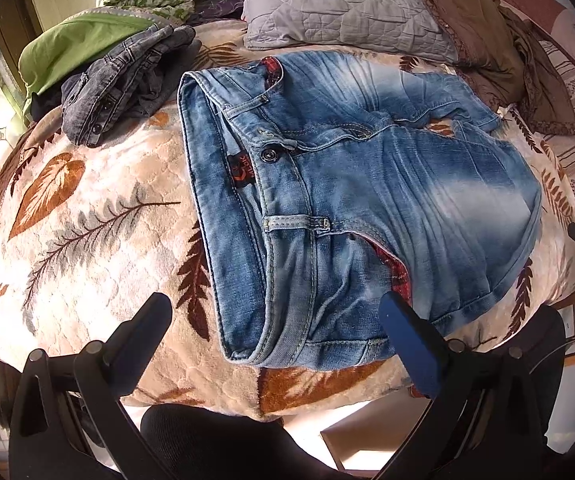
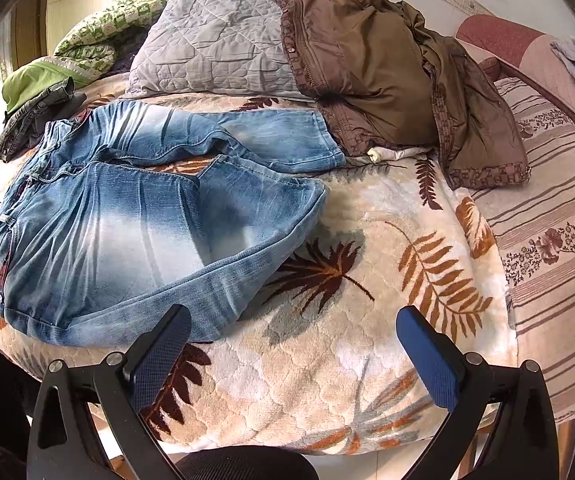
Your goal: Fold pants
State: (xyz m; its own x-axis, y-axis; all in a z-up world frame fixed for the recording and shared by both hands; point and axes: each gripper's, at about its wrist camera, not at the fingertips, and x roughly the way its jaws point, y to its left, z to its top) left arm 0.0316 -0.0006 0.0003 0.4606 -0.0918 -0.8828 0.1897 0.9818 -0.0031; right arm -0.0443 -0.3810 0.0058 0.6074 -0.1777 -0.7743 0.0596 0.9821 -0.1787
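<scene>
Nearest, left hand-held gripper (image 1: 275,320) spread wide just short of the waistband corner; right hand-held gripper (image 2: 293,334) likewise spread, empty, beside the folded-back leg. Beyond both, blue jeans (image 2: 127,208) flat on the leaf-print blanket (image 2: 367,280), near leg doubled over, far leg stretched toward the brown jacket (image 2: 387,80). Best to pinch all layers of the far leg hem, then carry it squarely across toward the waistband.

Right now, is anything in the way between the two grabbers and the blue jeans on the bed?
Nothing visible. The open left gripper hovers right at the faded blue denim jeans' waistband, and only bare leaf-patterned blanket lies between the open right gripper and the near leg. The brown jacket sits farther back.
</scene>
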